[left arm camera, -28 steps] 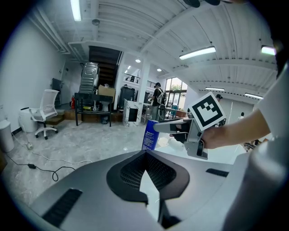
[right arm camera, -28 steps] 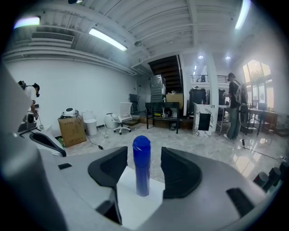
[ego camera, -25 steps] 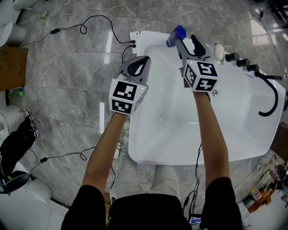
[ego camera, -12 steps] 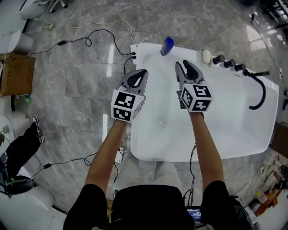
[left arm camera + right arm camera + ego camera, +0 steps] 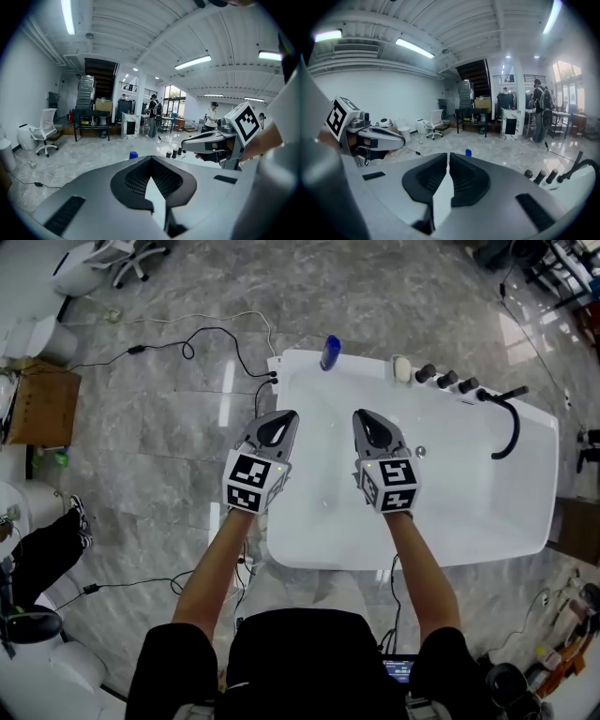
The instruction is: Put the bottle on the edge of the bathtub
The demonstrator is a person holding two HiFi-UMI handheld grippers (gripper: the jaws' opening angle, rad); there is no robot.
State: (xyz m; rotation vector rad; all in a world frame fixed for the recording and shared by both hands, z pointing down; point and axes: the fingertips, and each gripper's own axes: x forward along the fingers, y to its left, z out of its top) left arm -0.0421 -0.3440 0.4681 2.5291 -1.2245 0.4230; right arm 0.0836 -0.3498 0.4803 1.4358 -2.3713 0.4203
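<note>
- The blue bottle stands upright on the far rim of the bathtub, near its left corner. Neither tool touches it, so the placing looks done.
- The right tongs have just been closing and are pressed together with nothing between them.
- The left tongs are likewise together and empty.
- Both hang side by side toward the tub's near end, well apart from the bottle.
- Nothing of the task appears left, unless the bottle's footing on the narrow rim needs checking.

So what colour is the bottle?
The bottle is blue; the head view shows it best.
</note>
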